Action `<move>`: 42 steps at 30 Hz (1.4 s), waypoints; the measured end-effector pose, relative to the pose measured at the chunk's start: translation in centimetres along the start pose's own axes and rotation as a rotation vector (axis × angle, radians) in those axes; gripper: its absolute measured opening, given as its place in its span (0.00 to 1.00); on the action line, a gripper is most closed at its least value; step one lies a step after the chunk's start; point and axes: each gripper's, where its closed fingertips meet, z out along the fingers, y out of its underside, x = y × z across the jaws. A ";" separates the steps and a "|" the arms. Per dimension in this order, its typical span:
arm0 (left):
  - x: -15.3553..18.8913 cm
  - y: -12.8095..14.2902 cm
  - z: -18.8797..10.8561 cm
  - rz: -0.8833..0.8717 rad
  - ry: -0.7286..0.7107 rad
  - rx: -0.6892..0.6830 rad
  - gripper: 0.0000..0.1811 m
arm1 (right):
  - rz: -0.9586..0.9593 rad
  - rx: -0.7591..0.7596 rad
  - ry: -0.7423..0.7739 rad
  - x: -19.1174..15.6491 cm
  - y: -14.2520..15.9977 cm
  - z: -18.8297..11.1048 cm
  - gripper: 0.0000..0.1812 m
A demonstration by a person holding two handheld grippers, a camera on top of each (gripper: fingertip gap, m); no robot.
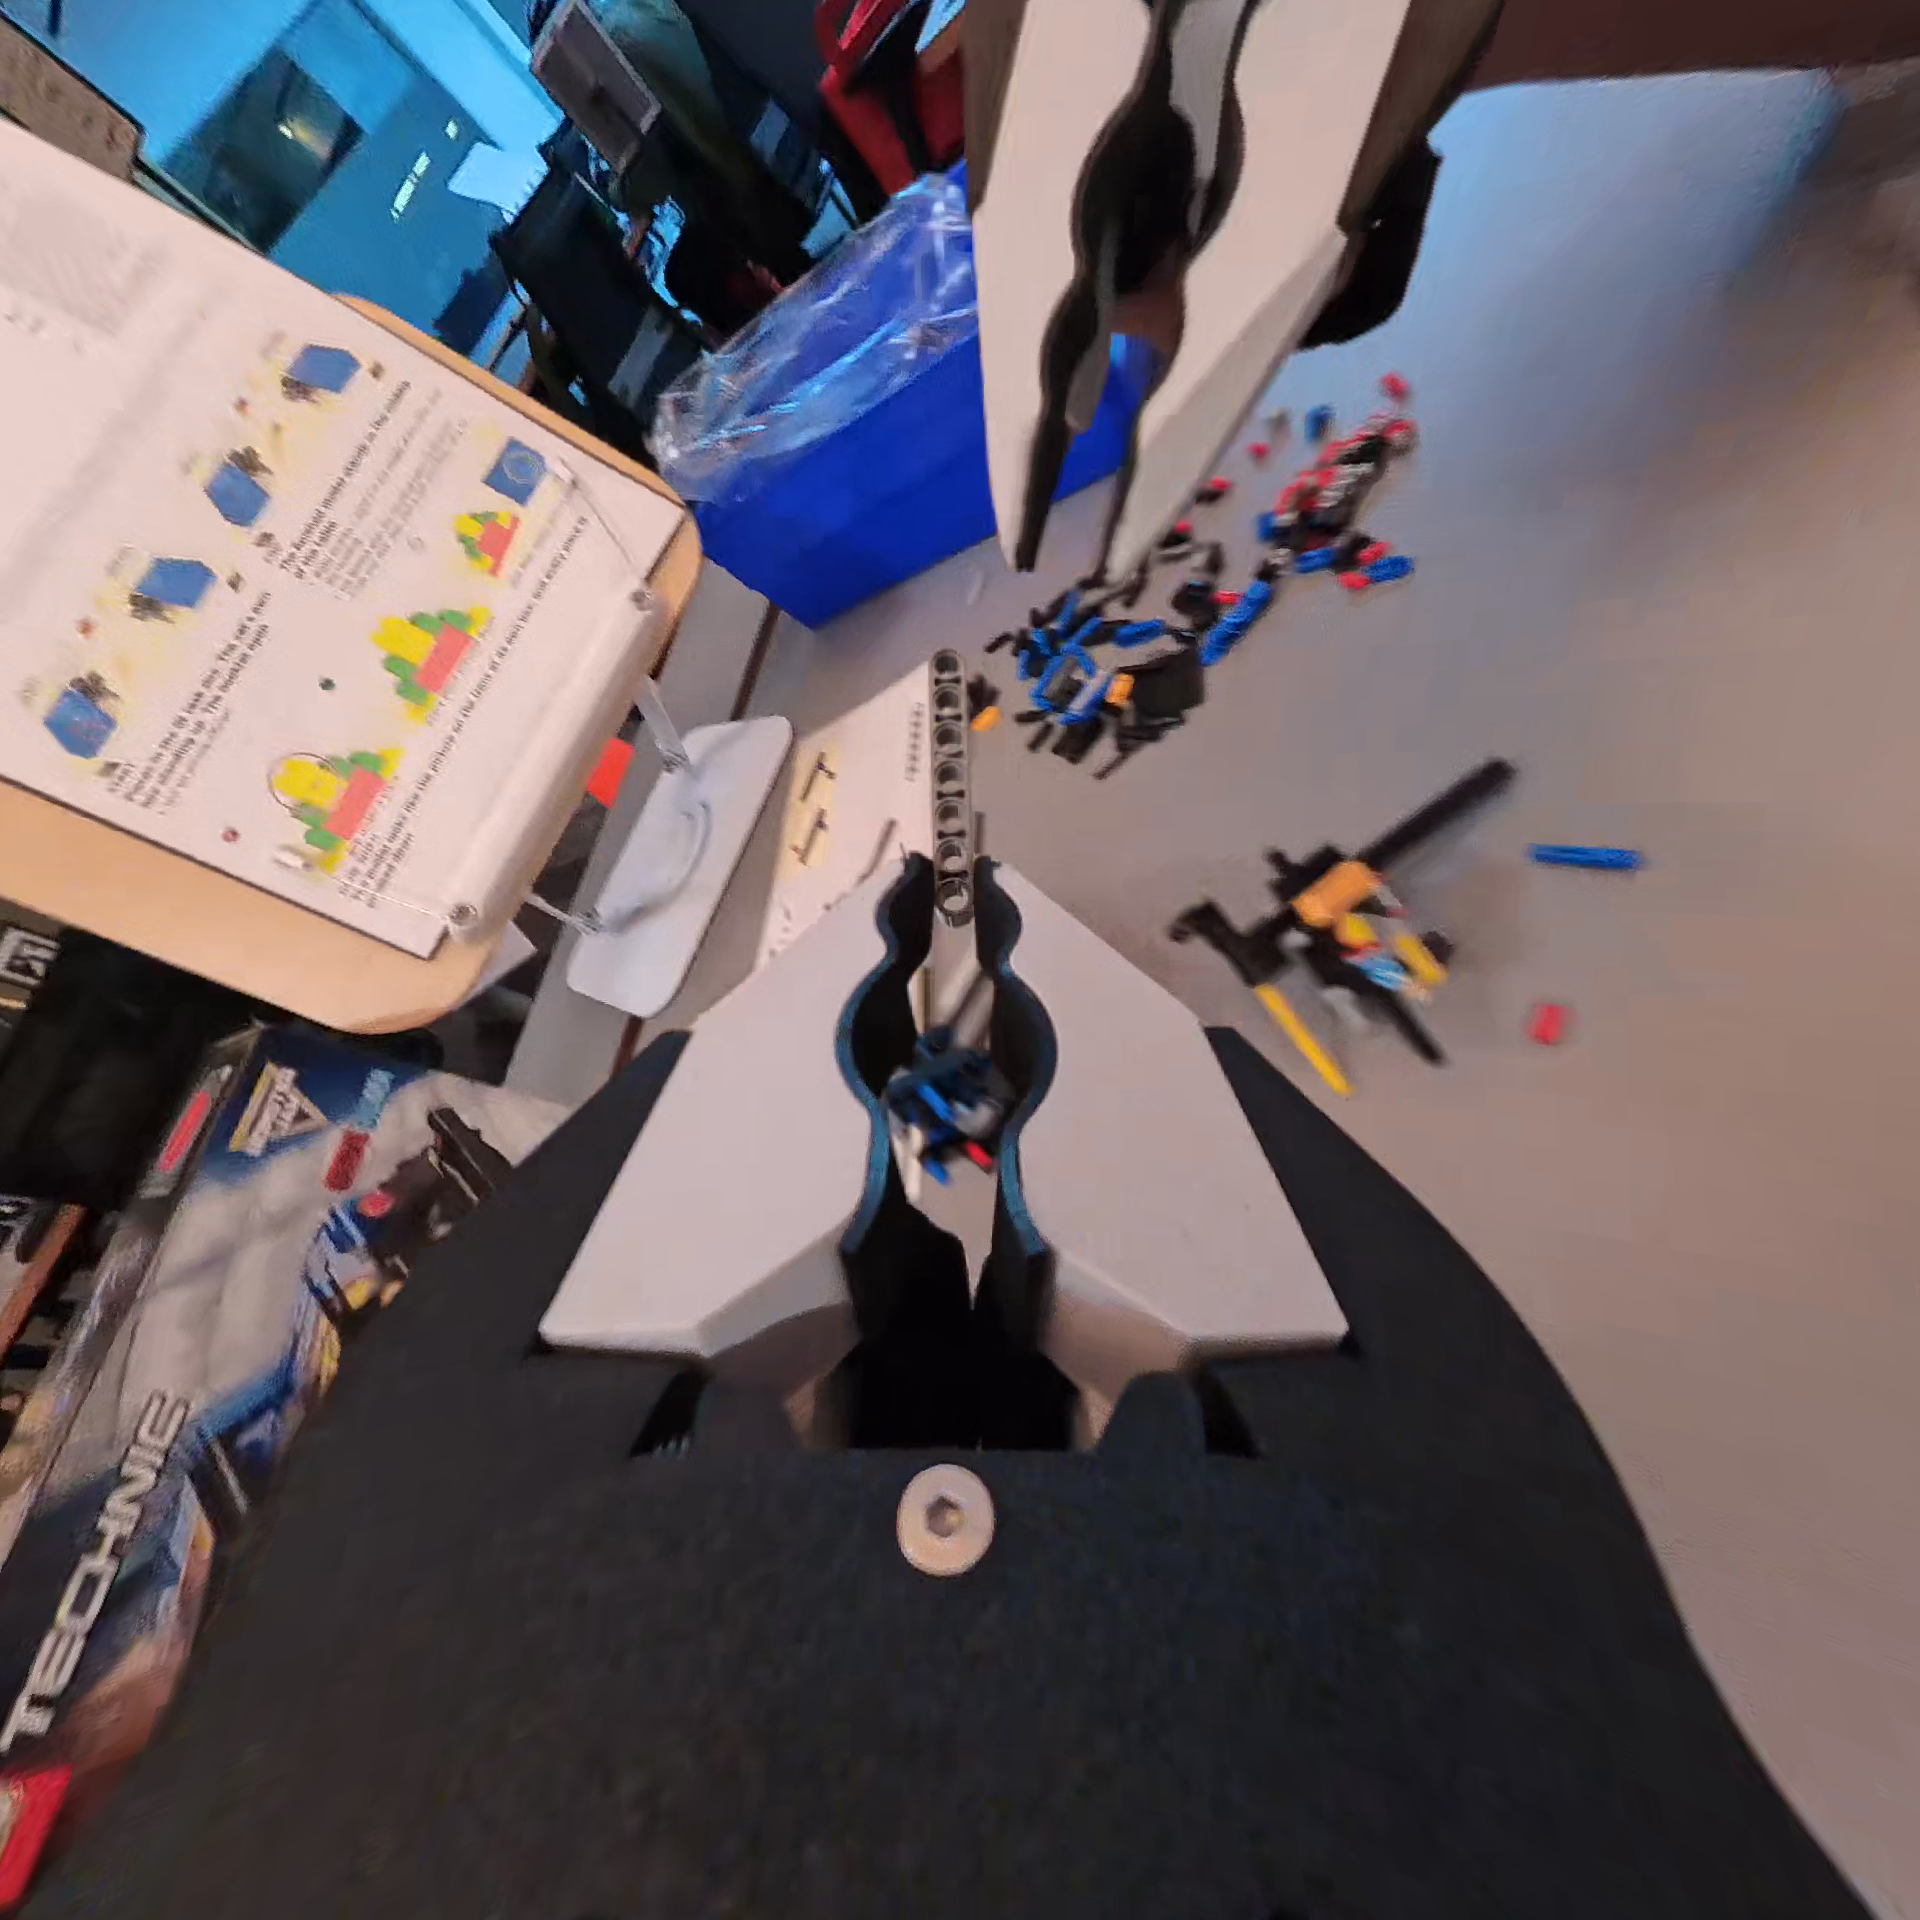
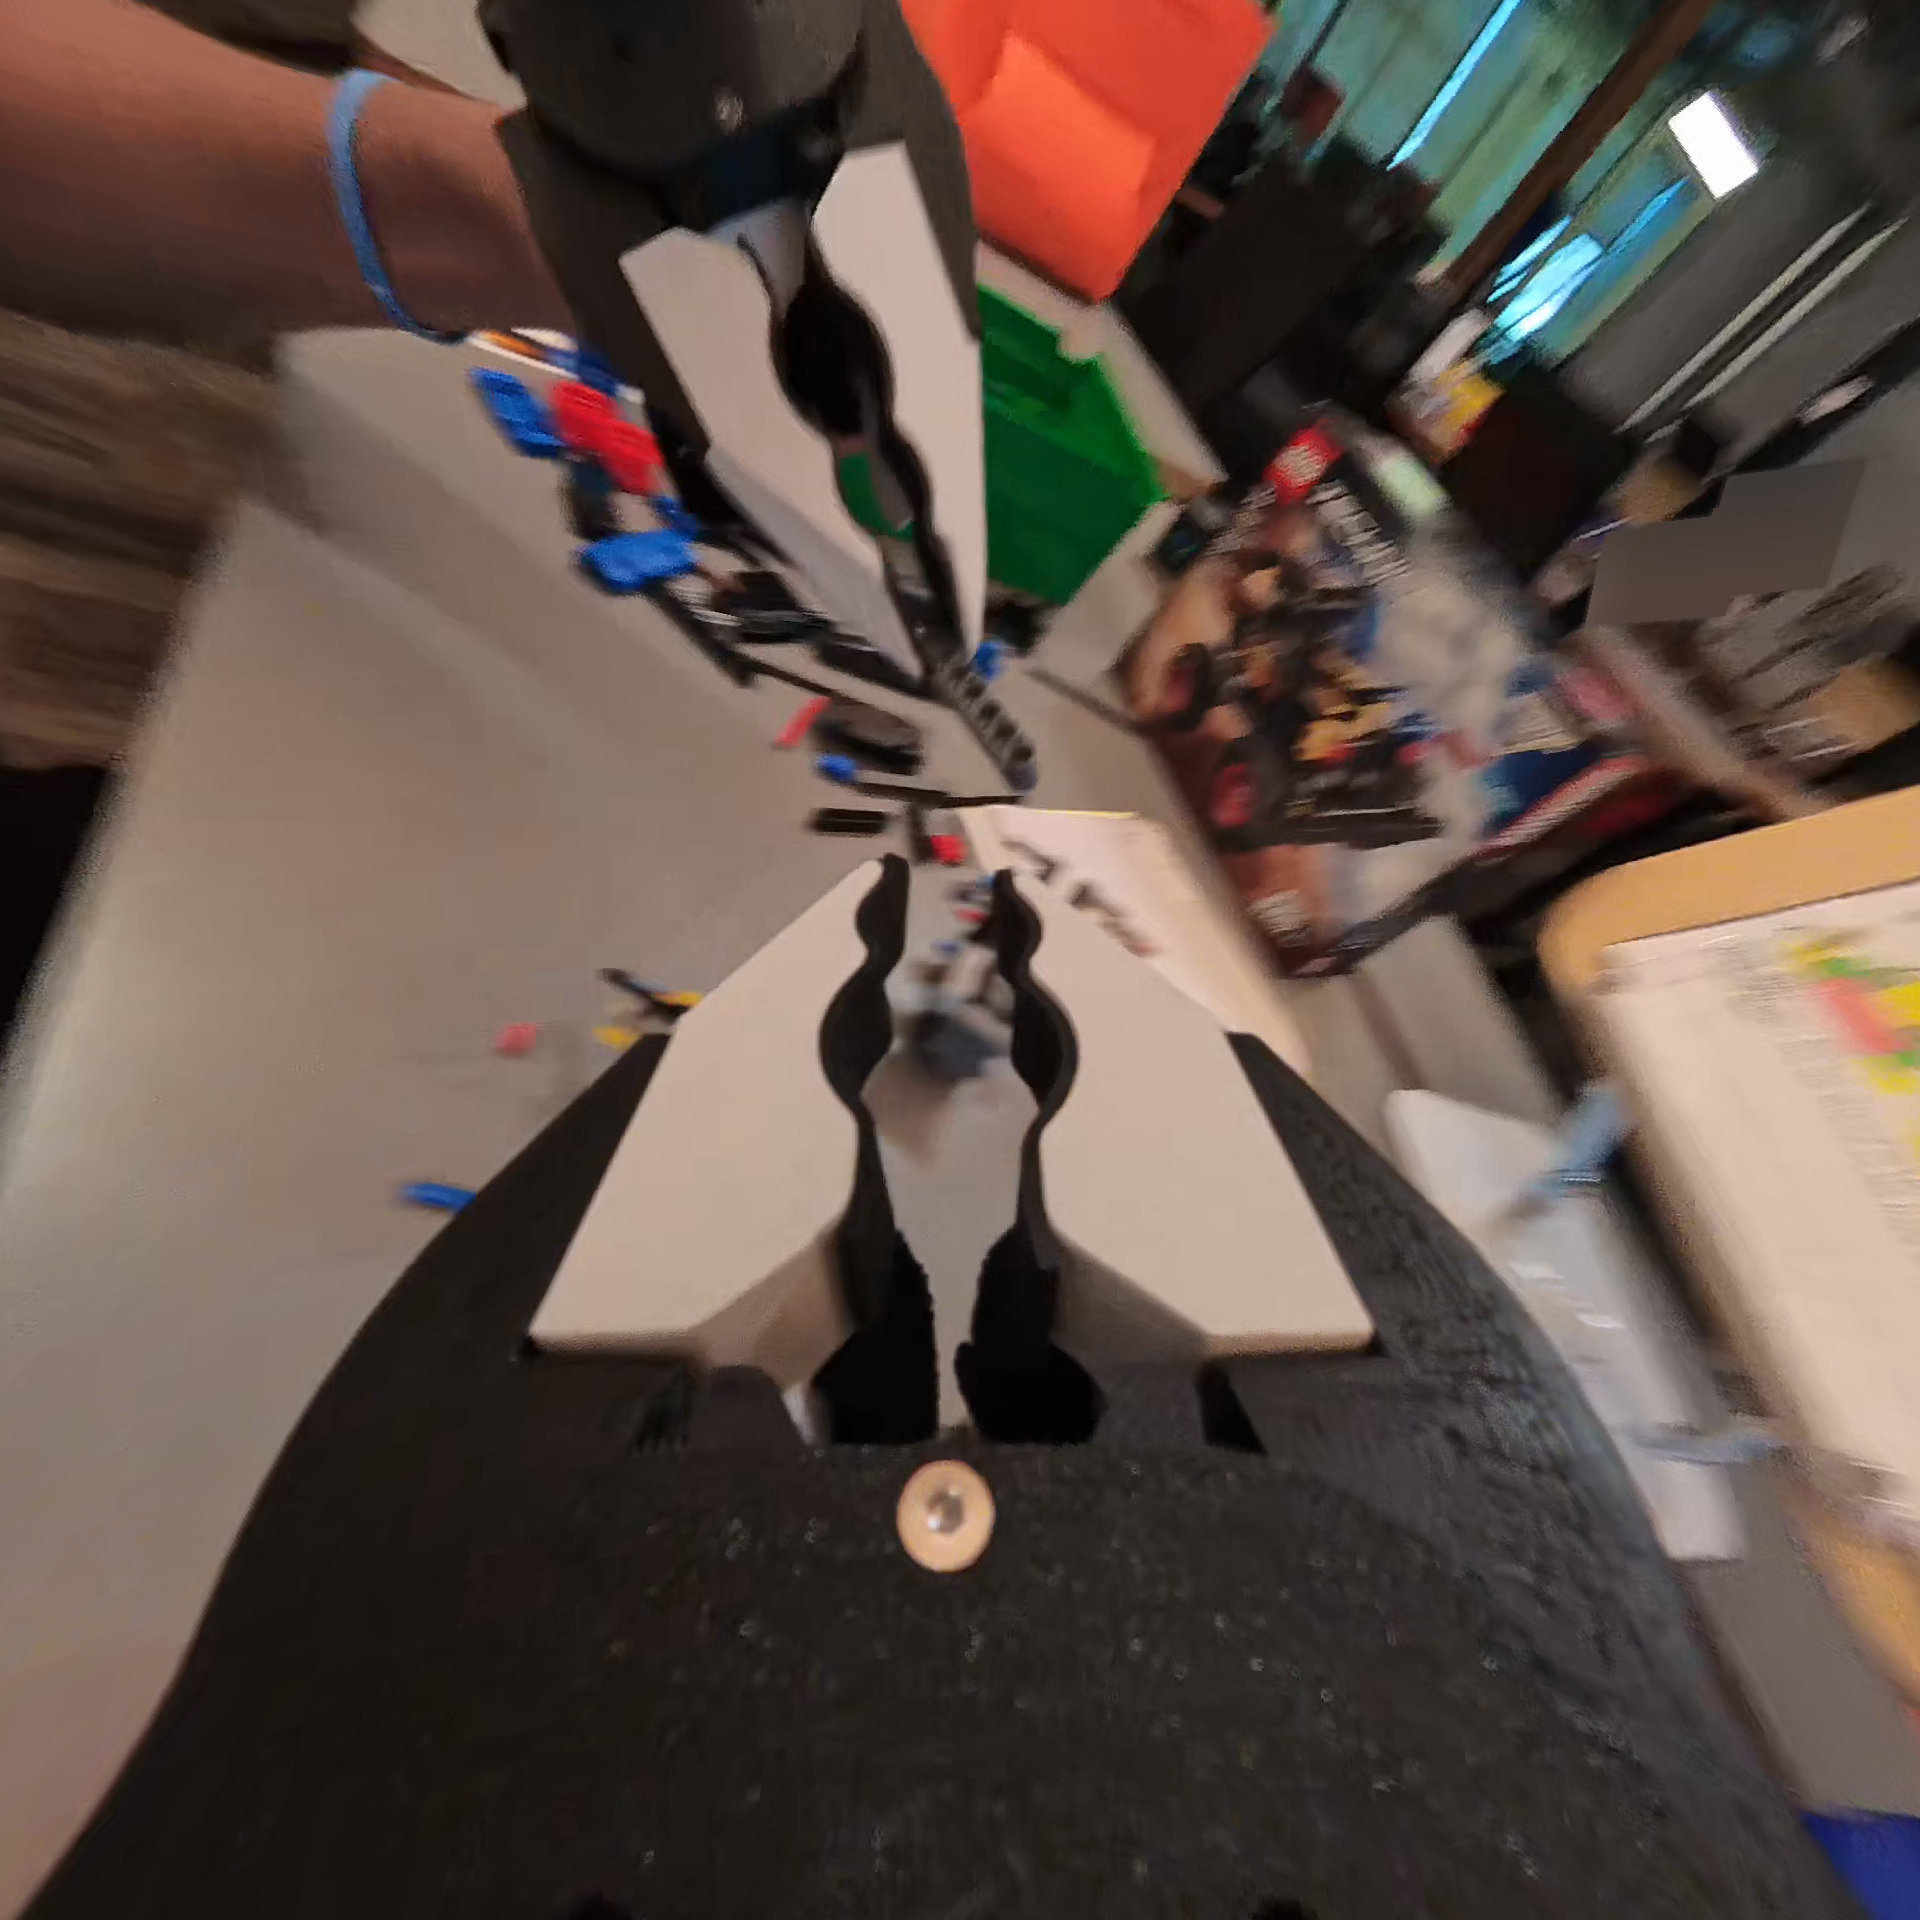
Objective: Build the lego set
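Holding a long grey holed beam (image 1: 950, 790) by one end, left tool (image 1: 951, 883) is clamped at the tips, beam sticking out forward above the surface (image 1: 1662, 1351); right tool (image 2: 943, 878) sits narrowly parted, nothing in it; risk: tip-only grip lets the beam pivot or slip if pushed against another part; pale surface carries loose parts pile (image 1: 1164, 644), part-built model (image 1: 1340, 925), blue bin (image 1: 883, 488); instruction sheet (image 1: 312, 582) left; cluttered room, frames blurred.

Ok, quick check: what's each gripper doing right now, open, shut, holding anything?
Left gripper: shut on the black holed beam.
Right gripper: open, a clear gap between its jaws, holding nothing.
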 end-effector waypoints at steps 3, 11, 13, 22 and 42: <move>-1.0 1.6 3.6 -0.047 -0.026 0.068 0.03 | -0.036 0.021 0.079 3.4 2.7 0.8 0.01; 3.2 4.7 5.2 0.138 -0.079 0.032 0.03 | 0.100 0.074 0.024 1.9 6.8 2.4 0.08; 4.3 4.5 5.4 0.123 -0.016 0.033 0.03 | 0.020 0.062 0.056 1.5 7.4 2.7 0.04; 5.2 3.9 5.4 0.232 -0.053 0.028 0.03 | 0.192 0.033 -0.110 -0.2 7.6 2.6 0.07; 4.8 4.0 5.8 0.247 -0.119 -0.011 0.03 | 0.739 0.082 -0.527 -1.9 6.2 2.3 0.17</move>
